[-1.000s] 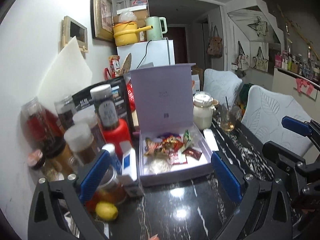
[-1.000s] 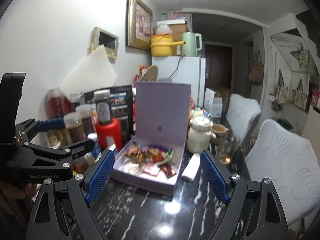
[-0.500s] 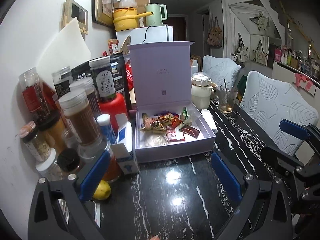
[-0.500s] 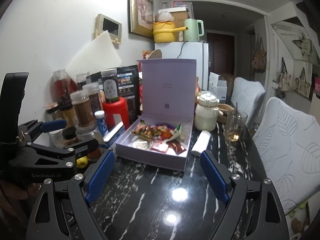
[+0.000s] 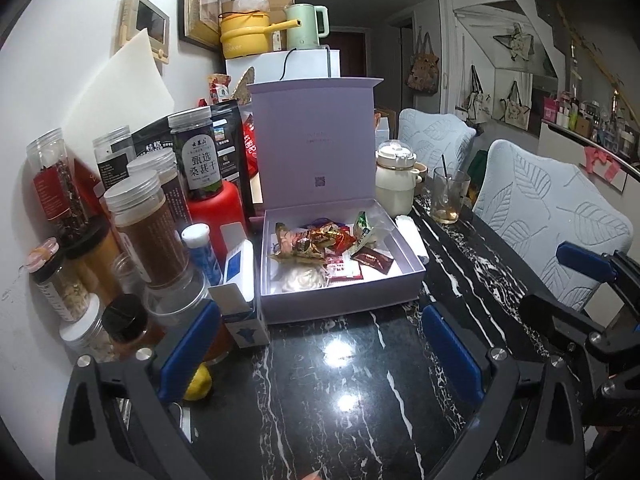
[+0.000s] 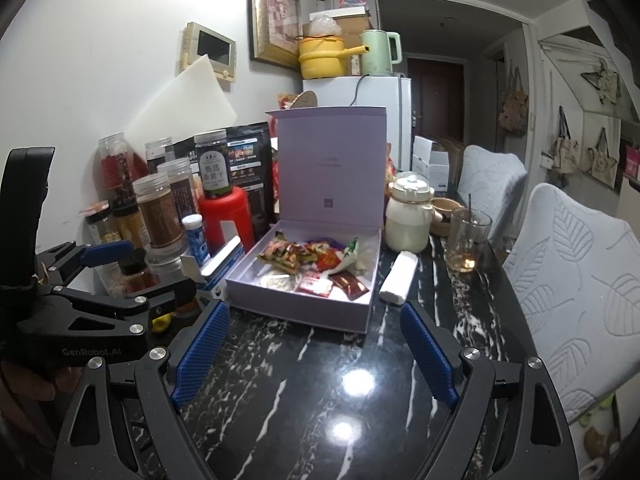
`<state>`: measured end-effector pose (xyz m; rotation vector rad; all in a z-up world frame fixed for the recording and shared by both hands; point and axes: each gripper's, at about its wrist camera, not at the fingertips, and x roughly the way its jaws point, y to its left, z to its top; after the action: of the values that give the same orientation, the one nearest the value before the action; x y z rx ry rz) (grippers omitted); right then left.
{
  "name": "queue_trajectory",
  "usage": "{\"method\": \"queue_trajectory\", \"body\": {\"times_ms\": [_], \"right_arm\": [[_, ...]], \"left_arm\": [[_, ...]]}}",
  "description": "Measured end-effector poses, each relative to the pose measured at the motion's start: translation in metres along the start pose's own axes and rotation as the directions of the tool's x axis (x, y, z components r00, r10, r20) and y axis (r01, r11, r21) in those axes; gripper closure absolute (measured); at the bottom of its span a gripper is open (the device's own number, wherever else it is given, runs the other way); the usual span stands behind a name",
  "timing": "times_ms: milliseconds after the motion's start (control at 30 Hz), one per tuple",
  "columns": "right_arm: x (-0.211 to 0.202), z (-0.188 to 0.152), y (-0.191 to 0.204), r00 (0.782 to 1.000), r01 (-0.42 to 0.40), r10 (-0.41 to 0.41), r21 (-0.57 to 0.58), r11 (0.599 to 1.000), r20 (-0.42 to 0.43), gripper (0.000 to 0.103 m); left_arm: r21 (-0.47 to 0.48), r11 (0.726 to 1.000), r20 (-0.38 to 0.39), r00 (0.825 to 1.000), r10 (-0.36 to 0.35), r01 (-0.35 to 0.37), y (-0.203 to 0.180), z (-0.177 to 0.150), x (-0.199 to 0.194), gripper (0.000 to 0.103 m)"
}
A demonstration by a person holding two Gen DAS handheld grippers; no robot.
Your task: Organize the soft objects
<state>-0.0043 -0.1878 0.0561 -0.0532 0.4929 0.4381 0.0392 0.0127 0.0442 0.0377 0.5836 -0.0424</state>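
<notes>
An open lilac box (image 5: 344, 304) (image 6: 296, 312) stands on the black marble table with its lid upright. Inside lie several soft snack packets (image 5: 316, 242) (image 6: 304, 256) and a white soft item (image 5: 306, 280). A white rolled cloth (image 5: 410, 232) (image 6: 398, 282) lies beside the box's right wall. My left gripper (image 5: 318, 344) is open and empty, held just before the box. My right gripper (image 6: 314, 350) is open and empty, also in front of the box. The left gripper shows at the left of the right wrist view (image 6: 132, 280).
Several jars and bottles (image 5: 140, 220) crowd the table's left side by the wall, with a red bottle (image 6: 226, 216), a small carton (image 5: 240, 292) and a lemon (image 5: 198, 384). A white jar (image 6: 408, 212) and glass (image 6: 466, 240) stand at right. Two white chairs (image 6: 572, 280) line the right edge.
Both grippers have pulled back and risen from the box, so more table shows in front of it. Both stay open and empty.
</notes>
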Motion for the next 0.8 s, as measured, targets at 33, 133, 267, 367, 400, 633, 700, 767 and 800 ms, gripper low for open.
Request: {"method": "queue_trajectory", "body": {"times_ms": [33, 133, 267, 367, 400, 633, 700, 767, 800], "right_arm": [[0.0001, -0.0003, -0.0001, 1.0, -0.001, 0.001, 0.001, 1.0, -0.003, 0.015], [0.002, 0.0001, -0.0011, 1.0, -0.001, 0.001, 0.005, 1.0, -0.011, 0.015], [0.0031, -0.0013, -0.003, 1.0, -0.003, 0.003, 0.01, 1.0, -0.016, 0.015], [0.0041, -0.0018, -0.0041, 1.0, -0.002, 0.002, 0.012, 1.0, -0.021, 0.015], [0.0043, -0.0017, -0.0046, 1.0, -0.001, 0.002, 0.014, 1.0, -0.022, 0.015], [0.0033, -0.0007, -0.0055, 1.0, 0.003, -0.003, 0.021, 1.0, -0.02, 0.015], [0.0028, -0.0006, -0.0052, 1.0, 0.005, -0.004, 0.02, 1.0, -0.021, 0.015], [0.0028, -0.0005, -0.0051, 1.0, 0.004, -0.003, 0.02, 1.0, -0.021, 0.015], [0.0028, -0.0005, -0.005, 1.0, 0.005, -0.004, 0.02, 1.0, -0.02, 0.015]], "left_arm": [[0.001, 1.0, -0.002, 1.0, -0.002, 0.002, -0.0003, 0.0, 0.0003, 0.001], [0.003, 1.0, -0.005, 1.0, -0.004, 0.004, -0.0001, 0.0004, 0.0013, 0.001], [0.006, 1.0, -0.006, 1.0, -0.007, 0.007, -0.0006, 0.0005, 0.0024, 0.001], [0.01, 1.0, -0.006, 1.0, -0.014, 0.014, -0.0016, 0.0006, 0.0025, 0.001], [0.01, 1.0, -0.008, 1.0, -0.016, 0.016, -0.002, 0.0007, 0.0027, 0.001], [0.012, 1.0, -0.012, 1.0, -0.023, 0.023, -0.0035, -0.0006, 0.0027, 0.001], [0.01, 1.0, -0.015, 1.0, -0.023, 0.024, -0.003, -0.0007, 0.003, 0.001], [0.007, 1.0, -0.017, 0.999, -0.028, 0.028, -0.0026, -0.001, 0.0028, 0.001], [0.007, 0.999, -0.018, 0.999, -0.034, 0.034, -0.0022, -0.001, 0.0027, 0.001]]}}
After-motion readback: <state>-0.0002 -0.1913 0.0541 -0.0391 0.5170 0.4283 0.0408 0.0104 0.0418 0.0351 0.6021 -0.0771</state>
